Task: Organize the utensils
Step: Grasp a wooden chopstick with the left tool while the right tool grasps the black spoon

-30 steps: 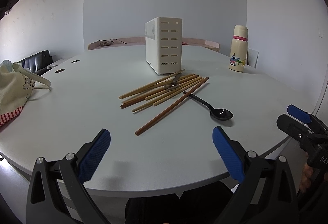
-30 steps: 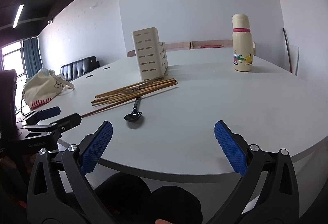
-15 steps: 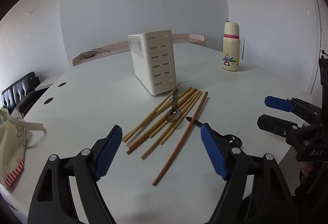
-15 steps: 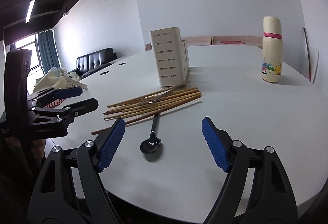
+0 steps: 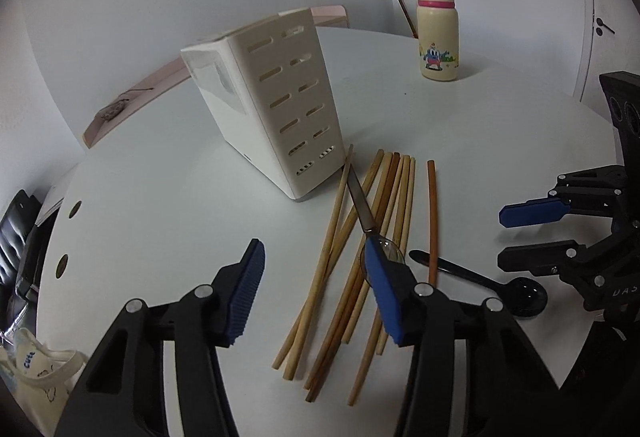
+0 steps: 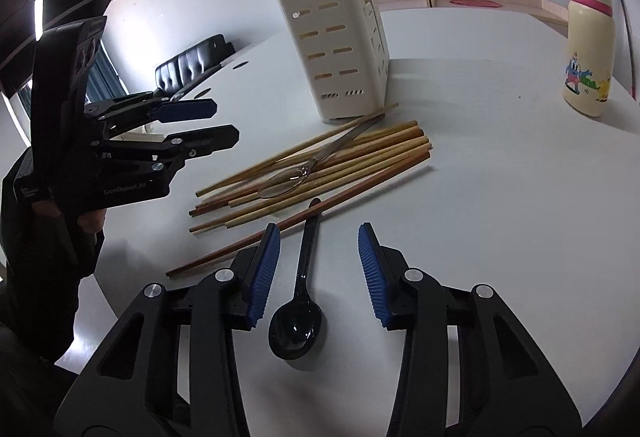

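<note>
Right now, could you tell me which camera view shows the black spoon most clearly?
The right wrist view: the whole black spoon lies unobstructed between the right gripper fingers. In the left wrist view it sits near the edge, its handle crossed by a dark chopstick.

Matt wood chopsticks (image 6: 320, 173), glossy blk plastic spoon (image 6: 298, 313), shiny metal spoon (image 6: 304, 173), matt cream plastic holder (image 5: 272, 109)

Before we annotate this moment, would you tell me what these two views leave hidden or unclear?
- Holder interior: both views show only its slotted walls.
- Metal spoon bowl: left view, the left gripper's finger covers most of it.
- Cloth bag: left view, cut by the frame edge.
</note>
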{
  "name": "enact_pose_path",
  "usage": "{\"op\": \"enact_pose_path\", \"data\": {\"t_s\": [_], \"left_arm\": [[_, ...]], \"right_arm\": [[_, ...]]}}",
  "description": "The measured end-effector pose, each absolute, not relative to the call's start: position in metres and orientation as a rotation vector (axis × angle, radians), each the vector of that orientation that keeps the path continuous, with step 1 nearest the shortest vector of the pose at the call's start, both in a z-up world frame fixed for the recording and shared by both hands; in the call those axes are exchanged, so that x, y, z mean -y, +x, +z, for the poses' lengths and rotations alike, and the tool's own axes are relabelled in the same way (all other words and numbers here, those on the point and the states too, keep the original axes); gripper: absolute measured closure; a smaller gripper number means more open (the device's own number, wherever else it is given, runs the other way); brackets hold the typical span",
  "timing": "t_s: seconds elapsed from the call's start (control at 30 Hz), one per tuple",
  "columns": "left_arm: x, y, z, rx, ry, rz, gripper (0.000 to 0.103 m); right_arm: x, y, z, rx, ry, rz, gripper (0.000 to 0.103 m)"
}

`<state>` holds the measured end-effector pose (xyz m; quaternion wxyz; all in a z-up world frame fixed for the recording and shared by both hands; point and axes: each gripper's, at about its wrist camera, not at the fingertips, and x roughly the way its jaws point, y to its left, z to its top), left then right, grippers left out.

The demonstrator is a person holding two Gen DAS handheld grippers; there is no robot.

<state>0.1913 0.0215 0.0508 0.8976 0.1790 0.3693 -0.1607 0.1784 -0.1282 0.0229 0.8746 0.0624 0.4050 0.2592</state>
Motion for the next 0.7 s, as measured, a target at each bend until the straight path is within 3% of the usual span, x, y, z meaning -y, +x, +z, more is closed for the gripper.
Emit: {"op": "enact_pose_path", "data": {"t_s": [0.17,0.33,0.7], "left_arm": [[-0.018,0.221,0.037,-0.855,0.356,-0.398,0.058],[-0.011,0.241,0.032,-0.898,0.339,-0.453,0.058],[-0.004,0.273,0.013,-1.022,0.303,-0.519,0.078]], "right_arm": [[0.118,0.19,0.017,-0.917,0.124,0.566,0.068],[0.107,0.194,0.014,-0.955,0.097,0.565,0.071],[0.096,0.2,0.013,-1.006,0.027,0.572,0.08]]}}
